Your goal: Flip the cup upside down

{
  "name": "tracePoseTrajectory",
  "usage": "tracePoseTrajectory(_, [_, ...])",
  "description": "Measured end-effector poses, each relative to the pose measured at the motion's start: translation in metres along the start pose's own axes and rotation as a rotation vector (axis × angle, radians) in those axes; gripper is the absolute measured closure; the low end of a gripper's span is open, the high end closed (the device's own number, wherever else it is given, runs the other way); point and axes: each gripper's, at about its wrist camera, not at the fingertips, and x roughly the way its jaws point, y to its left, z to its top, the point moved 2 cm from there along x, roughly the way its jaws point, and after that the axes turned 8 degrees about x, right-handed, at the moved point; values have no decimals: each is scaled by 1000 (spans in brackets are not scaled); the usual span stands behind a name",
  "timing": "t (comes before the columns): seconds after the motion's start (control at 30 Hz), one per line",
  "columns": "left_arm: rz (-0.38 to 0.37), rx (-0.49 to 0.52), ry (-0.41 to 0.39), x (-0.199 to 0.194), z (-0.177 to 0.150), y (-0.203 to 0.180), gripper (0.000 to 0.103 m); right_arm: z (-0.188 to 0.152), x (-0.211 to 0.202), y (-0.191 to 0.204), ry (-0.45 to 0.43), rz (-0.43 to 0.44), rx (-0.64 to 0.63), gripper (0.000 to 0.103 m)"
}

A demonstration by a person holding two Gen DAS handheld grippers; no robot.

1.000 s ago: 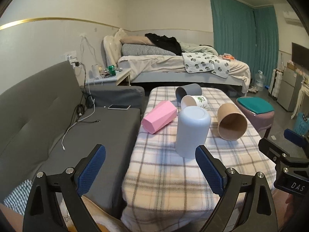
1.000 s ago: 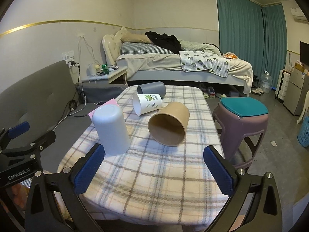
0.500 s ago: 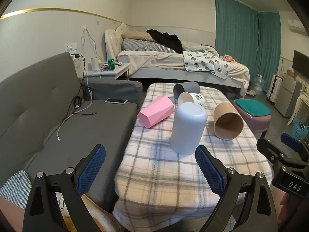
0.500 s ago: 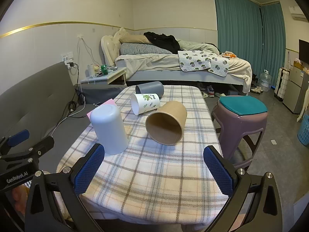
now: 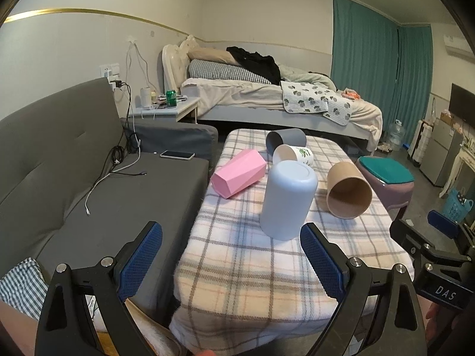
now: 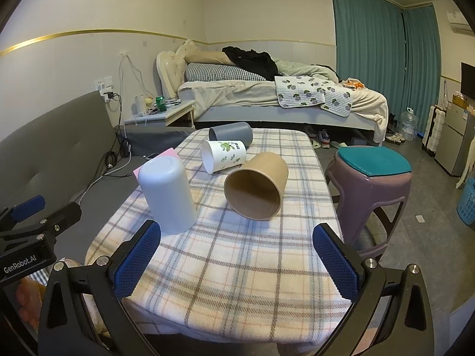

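Observation:
A pale grey-blue cup (image 5: 287, 199) (image 6: 166, 193) stands upside down on the plaid table (image 5: 255, 261) (image 6: 237, 267). A brown paper cup (image 5: 348, 189) (image 6: 256, 189), a white cup with green leaves (image 5: 293, 154) (image 6: 223, 155), a dark grey cup (image 5: 285, 140) (image 6: 231, 134) and a pink faceted cup (image 5: 239, 172) (image 6: 154, 161) lie on their sides. My left gripper (image 5: 231, 264) is open and empty, short of the table's near edge. My right gripper (image 6: 237, 262) is open and empty over the near edge.
A grey sofa (image 5: 89, 184) with a phone (image 5: 177, 155) and cables runs along the table's left side. A purple stool with a teal cushion (image 6: 374, 172) stands to the right. A bed (image 6: 282, 101) and bedside table (image 6: 161, 115) are behind.
Both grippers have drawn slightly back and tilted, so the table sits a little lower and farther in view. The cups have not moved. Both grippers stay open.

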Motion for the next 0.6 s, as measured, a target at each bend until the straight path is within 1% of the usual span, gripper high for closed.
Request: tracePoseTrajectory(0.6, [-3, 1, -1, -1, 0, 0, 6, -2, 1, 0, 1, 1, -4, 0])
